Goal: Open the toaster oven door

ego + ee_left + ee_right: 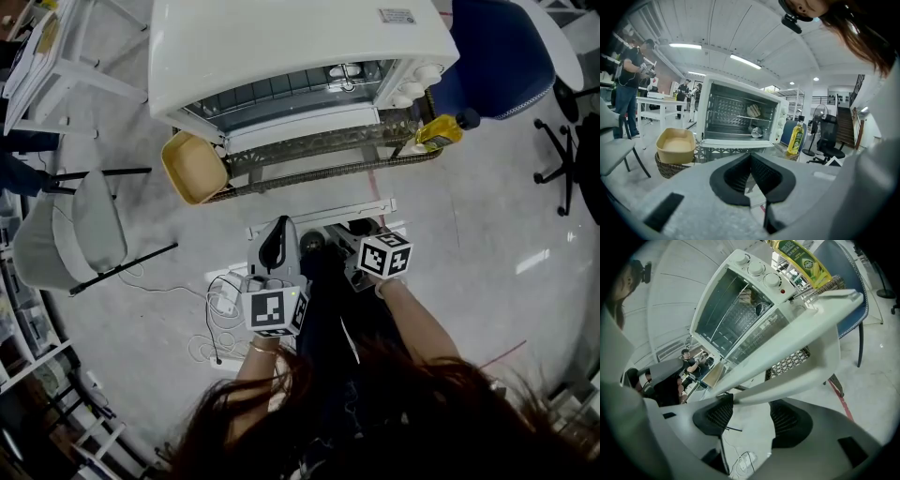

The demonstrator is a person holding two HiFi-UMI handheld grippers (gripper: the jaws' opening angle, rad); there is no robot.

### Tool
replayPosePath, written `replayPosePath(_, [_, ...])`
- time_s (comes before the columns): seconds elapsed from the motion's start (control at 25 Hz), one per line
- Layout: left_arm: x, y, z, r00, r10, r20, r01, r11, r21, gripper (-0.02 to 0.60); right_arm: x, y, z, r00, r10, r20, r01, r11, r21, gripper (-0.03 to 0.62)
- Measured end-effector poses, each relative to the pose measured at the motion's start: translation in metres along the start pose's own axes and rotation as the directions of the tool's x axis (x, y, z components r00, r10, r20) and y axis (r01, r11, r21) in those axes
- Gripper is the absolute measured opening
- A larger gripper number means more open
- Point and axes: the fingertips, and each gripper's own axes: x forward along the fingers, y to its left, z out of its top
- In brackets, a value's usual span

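Toaster oven door lies open, its handle across our released right gripper, while our left gripper is clenched empty.

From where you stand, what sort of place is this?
Probably an open lab or workshop, not a kitchen: the toaster oven sits on a wire rack among office chairs, people work at white tables, and cables lie loose.

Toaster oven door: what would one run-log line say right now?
toaster oven door open, lowered | right gripper open, door handle across its jaws | left gripper shut, empty
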Motion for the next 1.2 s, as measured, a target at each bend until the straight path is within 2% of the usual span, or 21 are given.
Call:
replayPosePath(0.76, [0.009,0.003,-0.016,1.0,0.022,-0.02,-0.023,0.999,-0.023,0.015,0.007,-0.01,-0.007,0.999,-0.005,-0.037,0.004,1.0,-0.03,0.239])
replayPosePath(1.2, [0.014,-0.001,-0.014,1.0,0.023,-0.02,-0.023,1.0,-0.008,0.015,0.005,-0.009,-0.007,0.999,-0.004,-0.046,0.002,1.0,-0.027,0.225])
